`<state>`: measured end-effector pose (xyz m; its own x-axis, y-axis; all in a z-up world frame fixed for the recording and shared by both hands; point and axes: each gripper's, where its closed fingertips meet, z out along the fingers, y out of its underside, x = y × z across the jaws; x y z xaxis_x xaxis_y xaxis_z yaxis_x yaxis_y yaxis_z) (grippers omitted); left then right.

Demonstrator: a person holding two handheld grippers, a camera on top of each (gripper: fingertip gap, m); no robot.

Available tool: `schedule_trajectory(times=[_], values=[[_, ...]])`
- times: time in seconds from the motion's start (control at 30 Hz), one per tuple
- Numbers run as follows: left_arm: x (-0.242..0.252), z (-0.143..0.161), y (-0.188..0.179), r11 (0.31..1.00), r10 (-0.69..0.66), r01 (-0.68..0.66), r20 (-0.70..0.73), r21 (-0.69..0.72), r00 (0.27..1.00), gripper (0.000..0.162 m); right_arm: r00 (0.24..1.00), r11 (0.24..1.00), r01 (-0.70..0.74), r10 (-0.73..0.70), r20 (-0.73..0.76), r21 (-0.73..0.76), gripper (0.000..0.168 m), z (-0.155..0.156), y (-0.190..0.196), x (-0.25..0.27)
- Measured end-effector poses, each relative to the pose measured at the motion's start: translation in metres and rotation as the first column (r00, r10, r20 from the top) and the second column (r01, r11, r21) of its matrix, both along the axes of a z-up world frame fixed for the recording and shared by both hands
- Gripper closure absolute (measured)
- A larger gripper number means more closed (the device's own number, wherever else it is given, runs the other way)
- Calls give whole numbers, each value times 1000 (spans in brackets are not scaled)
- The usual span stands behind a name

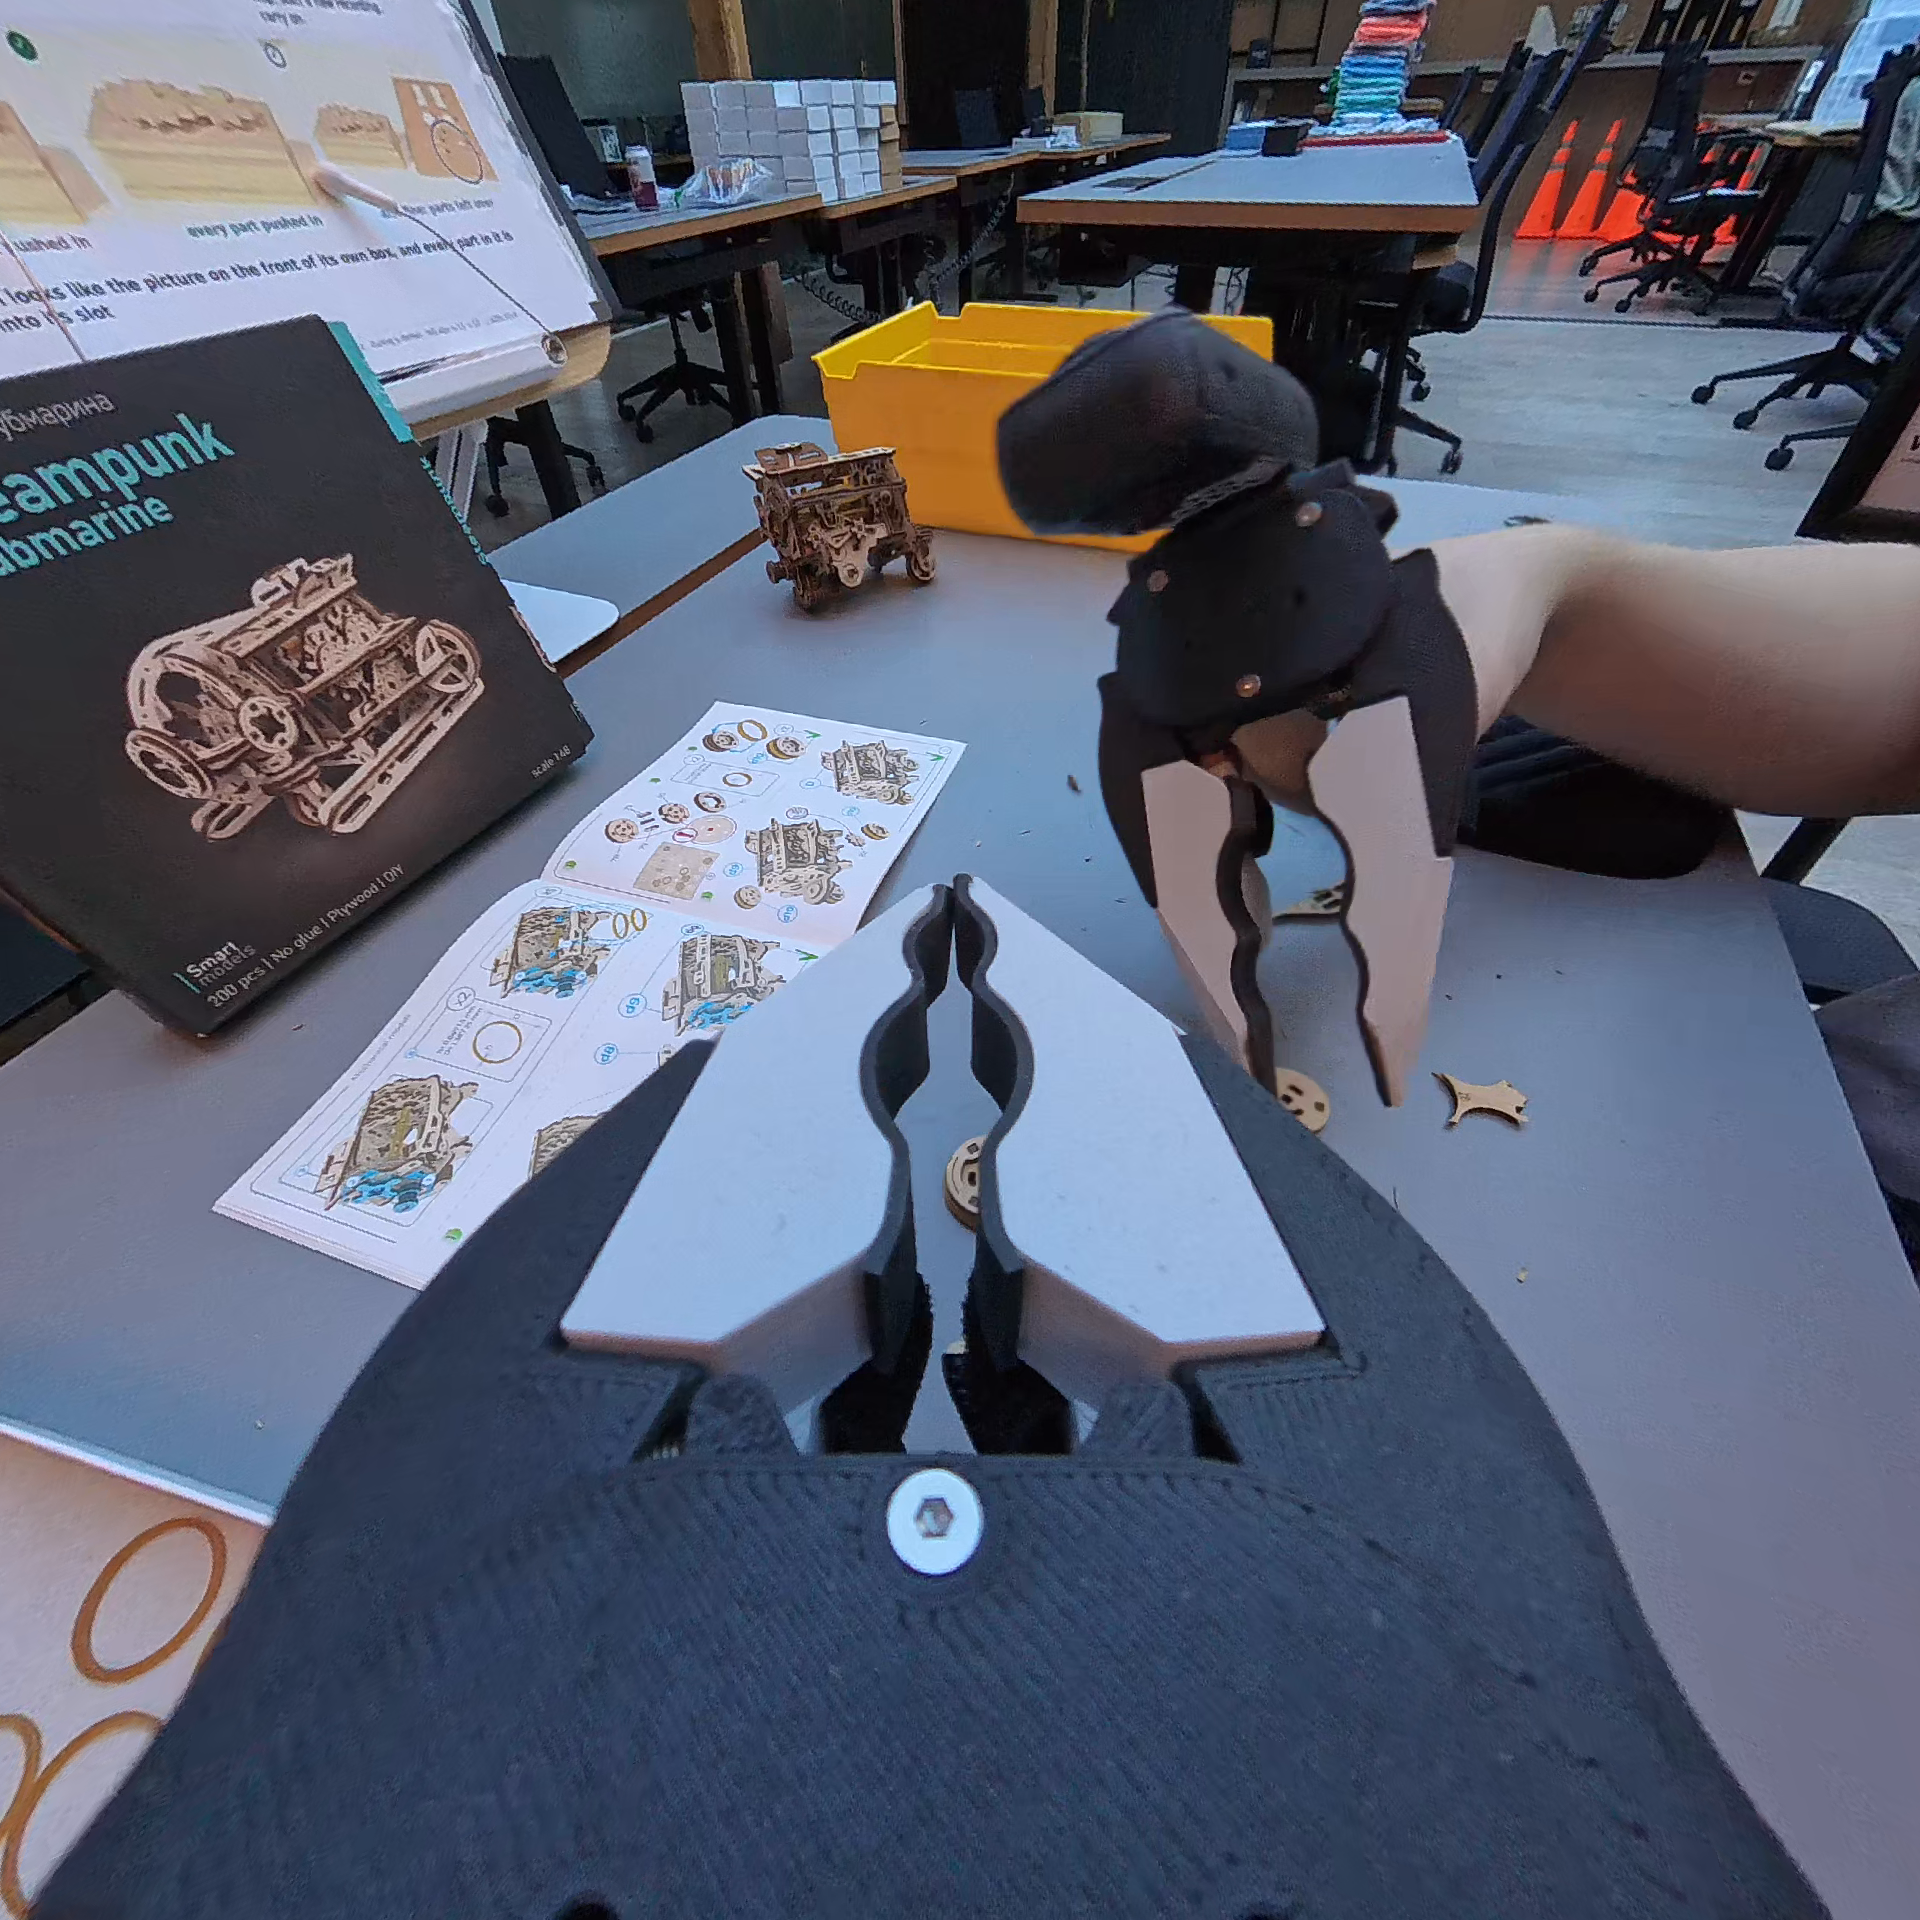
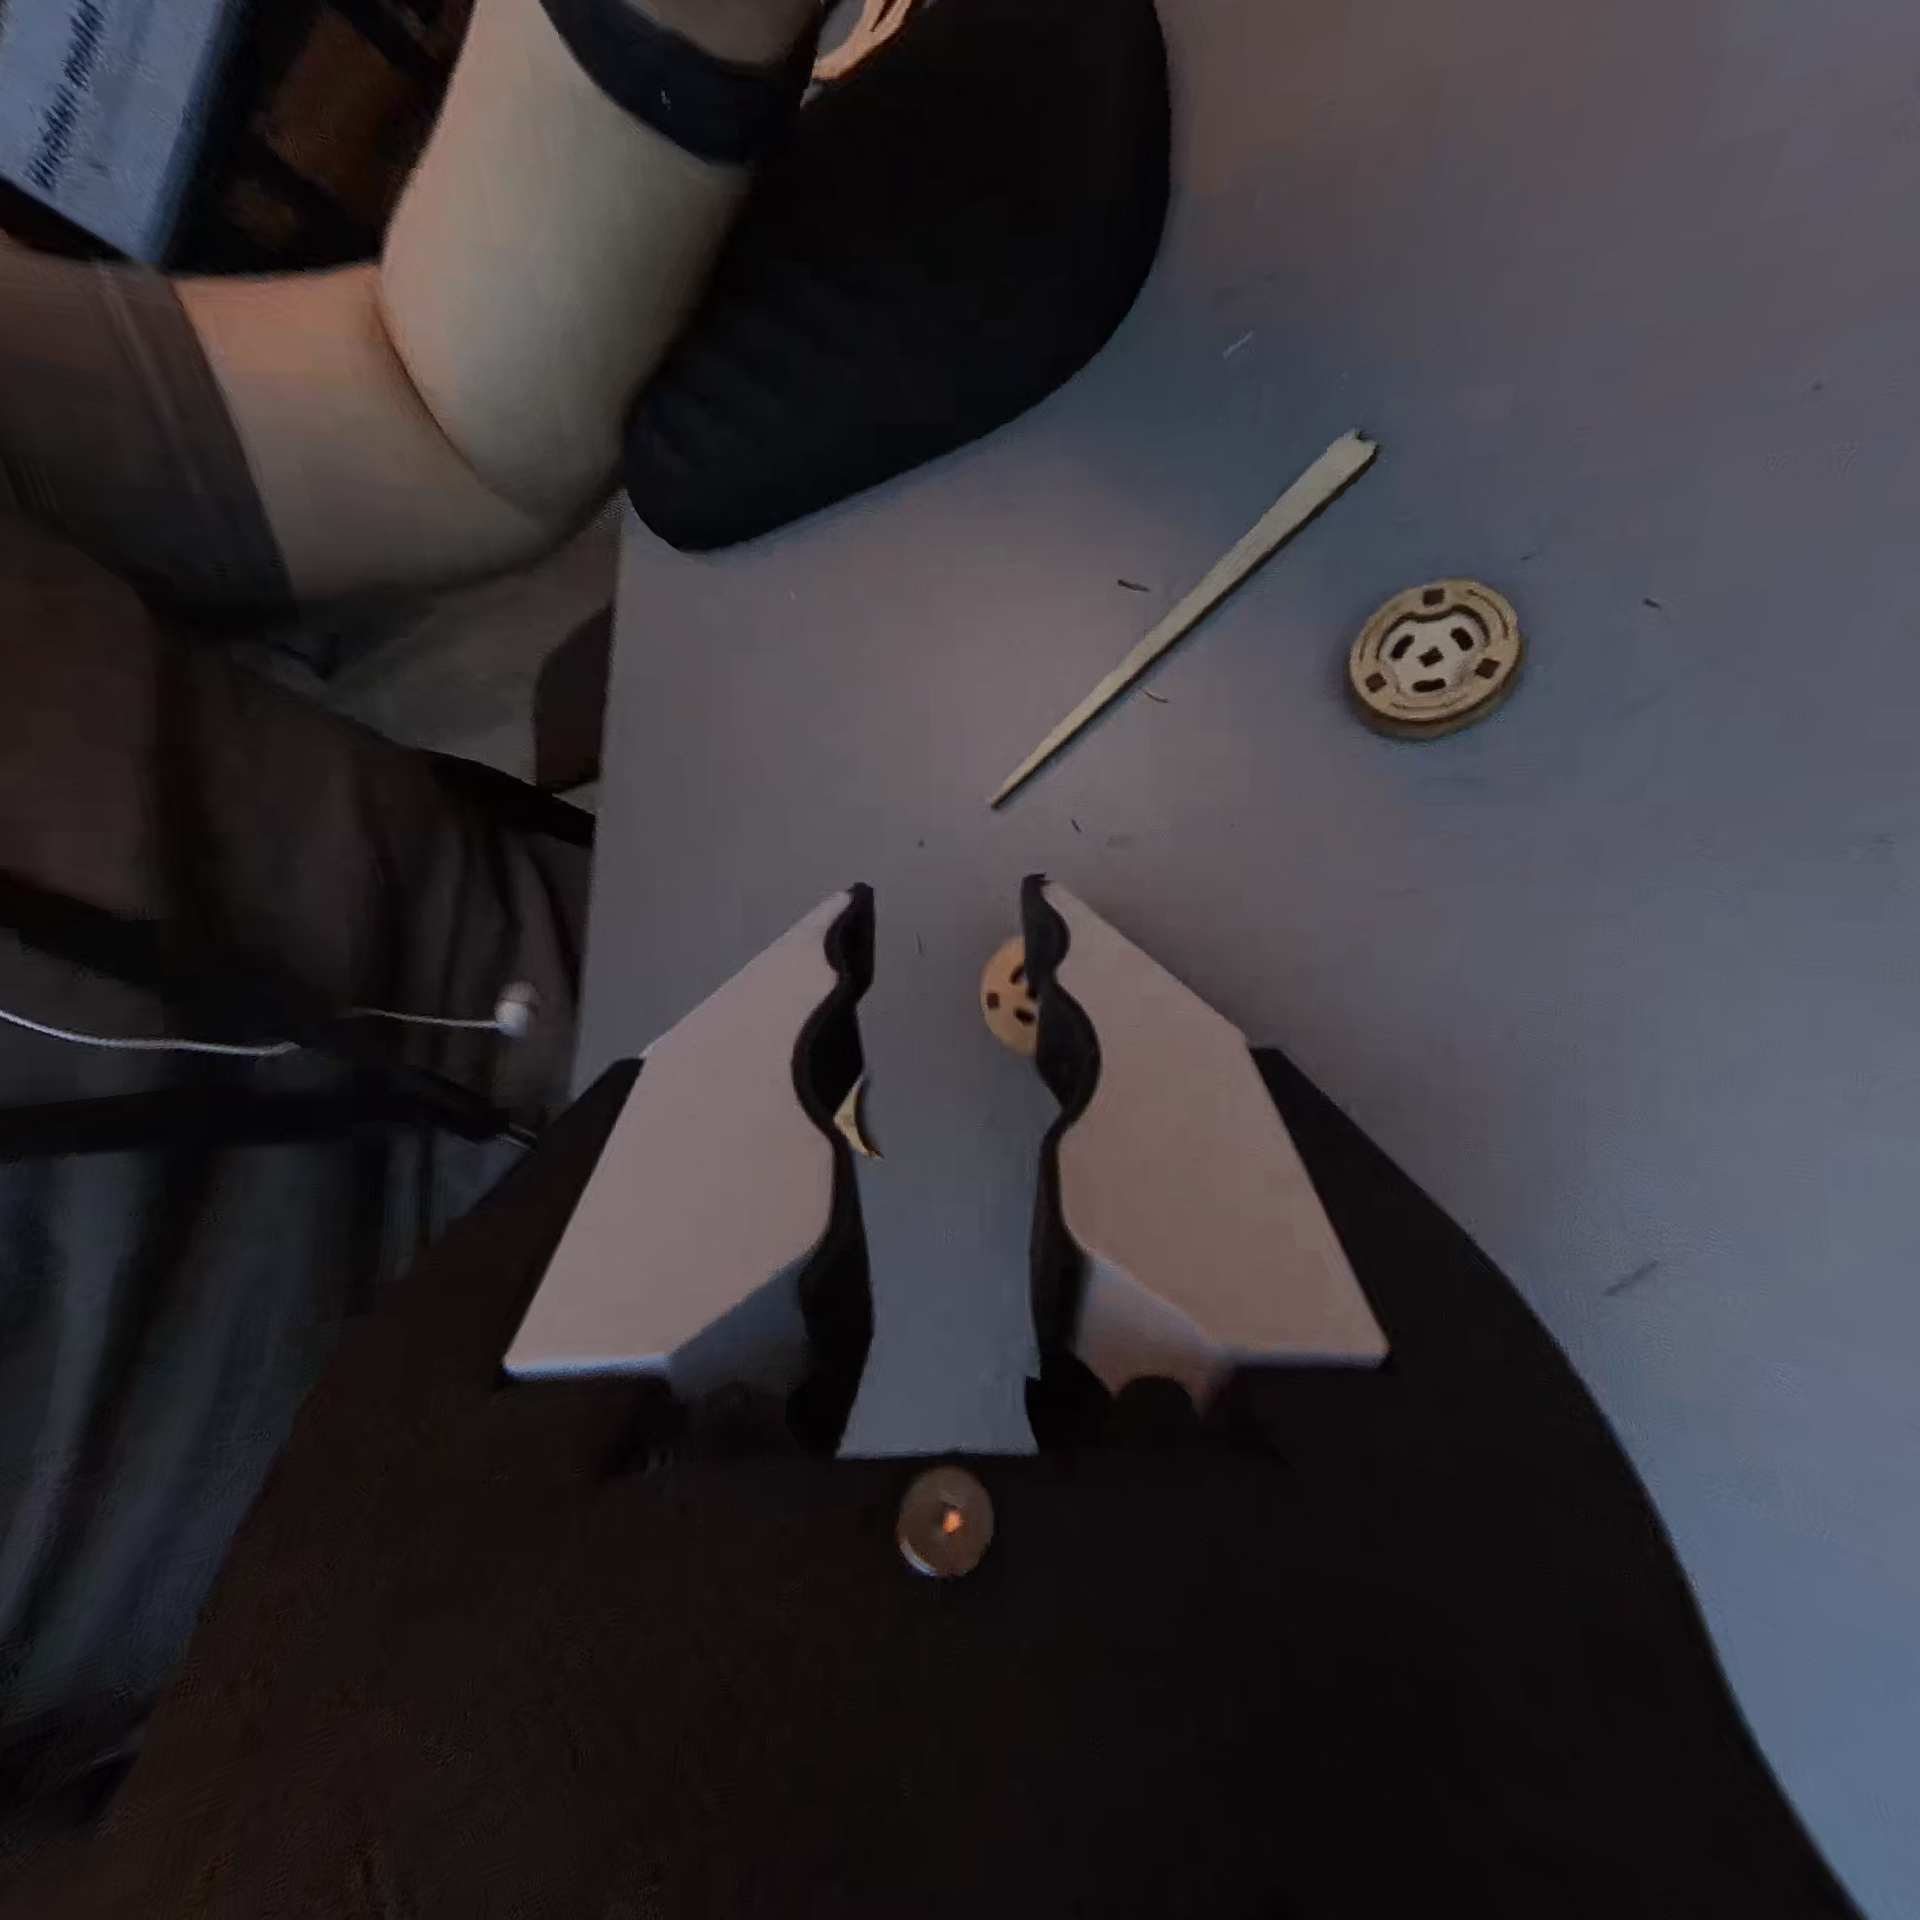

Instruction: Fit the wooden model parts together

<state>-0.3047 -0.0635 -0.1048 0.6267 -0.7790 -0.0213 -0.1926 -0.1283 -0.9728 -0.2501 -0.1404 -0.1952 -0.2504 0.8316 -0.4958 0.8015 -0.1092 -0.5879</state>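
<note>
My left gripper point(image 1: 954, 885) is shut and empty, held over the grey table point(image 1: 1558, 1351). A round wooden disc point(image 1: 964, 1184) lies on the table below it, seen through the gap between its fingers. My right gripper point(image 2: 948, 889) is open and points down at the table; it also shows in the left wrist view point(image 1: 1325, 1091). A small wooden disc point(image 2: 1006, 1000) lies beside its right finger, also in the left wrist view point(image 1: 1305, 1101). A larger slotted disc point(image 2: 1434, 657) and a thin wooden stick point(image 2: 1179, 623) lie farther off. A small wooden sliver point(image 2: 862, 1130) sits by its left finger.
An assembled wooden model point(image 1: 842, 525) stands at the back by a yellow bin point(image 1: 914, 436). The dark kit box point(image 1: 260, 665) leans at left, an open instruction booklet point(image 1: 623, 987) lies in front of it. A star-shaped wood scrap point(image 1: 1481, 1099) lies at right. A plywood sheet point(image 1: 104, 1621) is at bottom left. Spacing between my two grippers at the tips: around 12 centimeters.
</note>
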Motion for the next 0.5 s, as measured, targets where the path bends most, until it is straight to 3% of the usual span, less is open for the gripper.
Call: schedule_trajectory(times=[0.1, 0.2, 0.33, 0.4, 0.5], values=[[4, -1, -1, 1000, -11, 11, -10, -1, 1000, 162, 995, 986, 36, -20, -103, 160, 118, -16, 14, 17], [8, -6, -2, 1000, -22, 22, -32, -7, 999, 162, 986, 976, 7, 30, -164, 218, 113, -18, 9, 21], [9, -9, -2, 1000, -20, 20, -49, -9, 999, 162, 990, 934, -49, 93, -108, 353, 119, -30, 8, 18], [8, -8, -1, 1000, -16, 16, -44, -7, 999, 162, 989, 928, -47, 94, -111, 369, 144, -29, 10, 17], [7, -6, -1, 1000, -15, 15, -36, -6, 999, 162, 990, 891, -44, 99, -99, 452, 144, -28, 22, 23]])
